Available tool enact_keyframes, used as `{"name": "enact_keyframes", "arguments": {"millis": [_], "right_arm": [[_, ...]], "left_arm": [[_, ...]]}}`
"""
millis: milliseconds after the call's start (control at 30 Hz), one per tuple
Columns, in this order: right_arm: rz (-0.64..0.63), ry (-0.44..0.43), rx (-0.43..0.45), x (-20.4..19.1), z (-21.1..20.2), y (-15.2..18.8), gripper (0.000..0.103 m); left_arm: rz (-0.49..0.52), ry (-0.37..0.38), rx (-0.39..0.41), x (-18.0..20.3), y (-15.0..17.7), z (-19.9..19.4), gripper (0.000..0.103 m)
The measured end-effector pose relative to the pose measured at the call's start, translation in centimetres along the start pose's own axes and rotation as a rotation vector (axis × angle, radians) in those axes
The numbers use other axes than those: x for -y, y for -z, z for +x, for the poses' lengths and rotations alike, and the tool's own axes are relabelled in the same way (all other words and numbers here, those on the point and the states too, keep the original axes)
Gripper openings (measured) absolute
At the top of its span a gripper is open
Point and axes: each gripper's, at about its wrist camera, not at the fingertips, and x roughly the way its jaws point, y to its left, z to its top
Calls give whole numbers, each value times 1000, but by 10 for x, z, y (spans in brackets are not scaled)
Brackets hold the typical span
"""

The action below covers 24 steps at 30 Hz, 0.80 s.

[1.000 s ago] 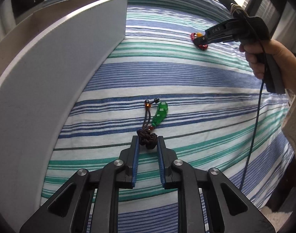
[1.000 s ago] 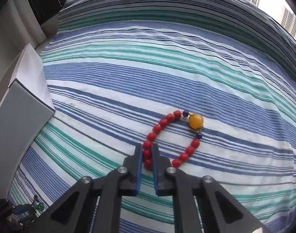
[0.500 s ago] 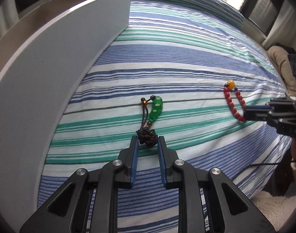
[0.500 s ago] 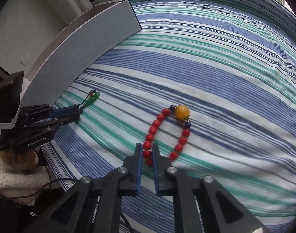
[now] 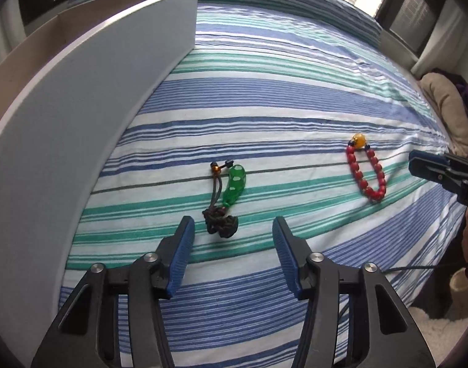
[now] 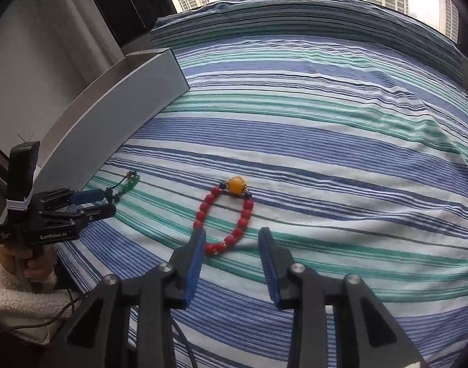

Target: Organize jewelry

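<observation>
Jewelry lies loose on the bed. The left gripper [image 5: 232, 240] is spread wide with nothing in it, and the dark knotted cord of the green glassy pendant charm [image 5: 226, 197] sits between its blue ribbed fingers [image 5: 181, 254]. The right gripper [image 6: 232, 254] is wide too, and the round red bead bracelet with one big orange bead [image 6: 226, 216] has its near end between the tips. Both lie on the soft blue, green and white striped sheet [image 5: 295, 98]. A tall white cardboard box [image 5: 80, 122] stands on the left; I cannot see inside it.
</observation>
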Motion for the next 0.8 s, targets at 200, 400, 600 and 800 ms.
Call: {"name": "enact_keyframes", "arguments": {"millis": [200, 400, 600, 800], "right_arm": [[-108, 33, -32, 1, 41, -25, 36], [-242, -12, -54, -7, 72, -40, 36], [-228, -36, -71, -8, 56, -43, 18], [-203, -108, 17, -31, 1, -49, 18]], "left_arm": [[9, -19, 12, 4, -3, 6, 16], [-39, 26, 22, -6, -5, -1, 14], [-67, 76, 77, -11, -9, -37, 14], [-115, 129, 134, -21, -14, -93, 14]]}}
